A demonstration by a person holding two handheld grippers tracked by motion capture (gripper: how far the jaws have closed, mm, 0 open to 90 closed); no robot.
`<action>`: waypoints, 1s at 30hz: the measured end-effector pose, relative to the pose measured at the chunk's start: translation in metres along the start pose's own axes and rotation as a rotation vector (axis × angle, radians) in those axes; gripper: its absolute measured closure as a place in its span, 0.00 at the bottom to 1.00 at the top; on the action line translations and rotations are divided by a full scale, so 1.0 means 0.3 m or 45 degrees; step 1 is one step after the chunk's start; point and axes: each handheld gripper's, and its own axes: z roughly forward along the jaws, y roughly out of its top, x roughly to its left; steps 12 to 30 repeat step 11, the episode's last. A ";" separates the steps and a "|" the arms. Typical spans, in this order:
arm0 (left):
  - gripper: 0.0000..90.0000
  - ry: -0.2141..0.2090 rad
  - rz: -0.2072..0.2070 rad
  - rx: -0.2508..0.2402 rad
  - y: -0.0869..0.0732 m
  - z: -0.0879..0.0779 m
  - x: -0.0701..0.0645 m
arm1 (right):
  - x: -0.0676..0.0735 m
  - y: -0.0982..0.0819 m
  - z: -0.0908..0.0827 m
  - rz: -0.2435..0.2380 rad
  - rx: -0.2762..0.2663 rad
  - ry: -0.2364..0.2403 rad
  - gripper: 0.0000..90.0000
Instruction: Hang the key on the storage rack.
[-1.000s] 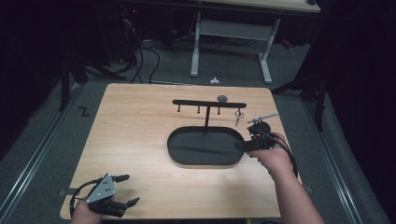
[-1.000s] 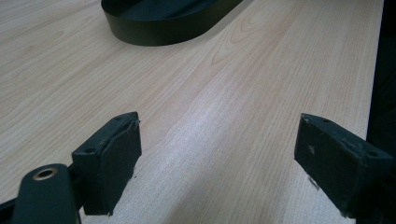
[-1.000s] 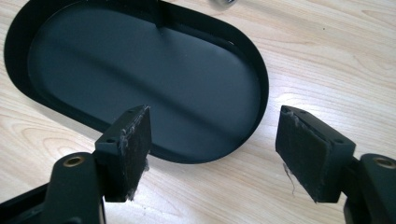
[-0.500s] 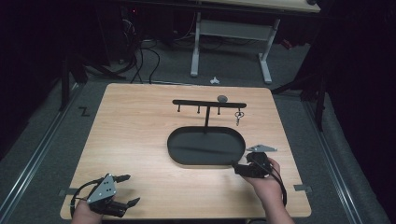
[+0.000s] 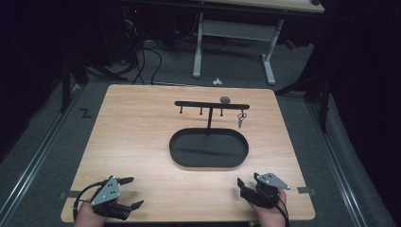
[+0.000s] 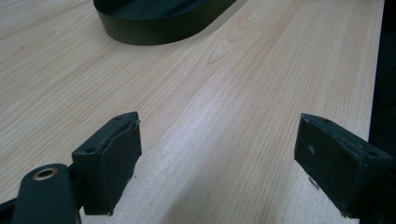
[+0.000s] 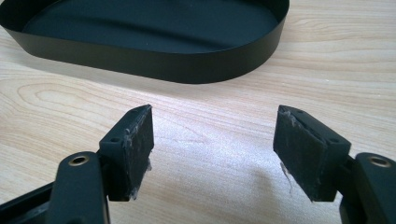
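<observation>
**Both grippers low at the near edge, nothing held**

The left gripper [image 5: 130,193] sat at the near left corner of the bench [image 5: 137,137], fingers [image 6: 109,161] spread wide over bare wood, gripping nothing. Over on the right, the right gripper [image 5: 242,185] rested near the front edge too, its fingers [image 7: 133,149] also wide apart and empty, pointed toward the tray [image 5: 209,148]. That black oval tray lay mid-bench, well ahead of both grippers, and from the right gripper view its wall [image 7: 154,58] stood just beyond the fingertips, not touching them. A thin post rose from the tray's far side to a rack [image 5: 211,104] with small pegs. A key [image 5: 241,119] hung from the rack's right end, and a small grey disc [image 5: 225,100] sat on top of the bar.
</observation>
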 end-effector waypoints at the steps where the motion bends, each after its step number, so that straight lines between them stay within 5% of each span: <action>1: 0.17 -0.001 0.002 0.004 0.001 0.002 0.000 | 0.000 0.000 0.002 0.002 -0.002 0.000 0.32; 30: 0.17 -0.007 0.002 0.001 -0.003 -0.001 0.000 | -0.001 -0.003 0.014 0.018 0.002 0.004 0.32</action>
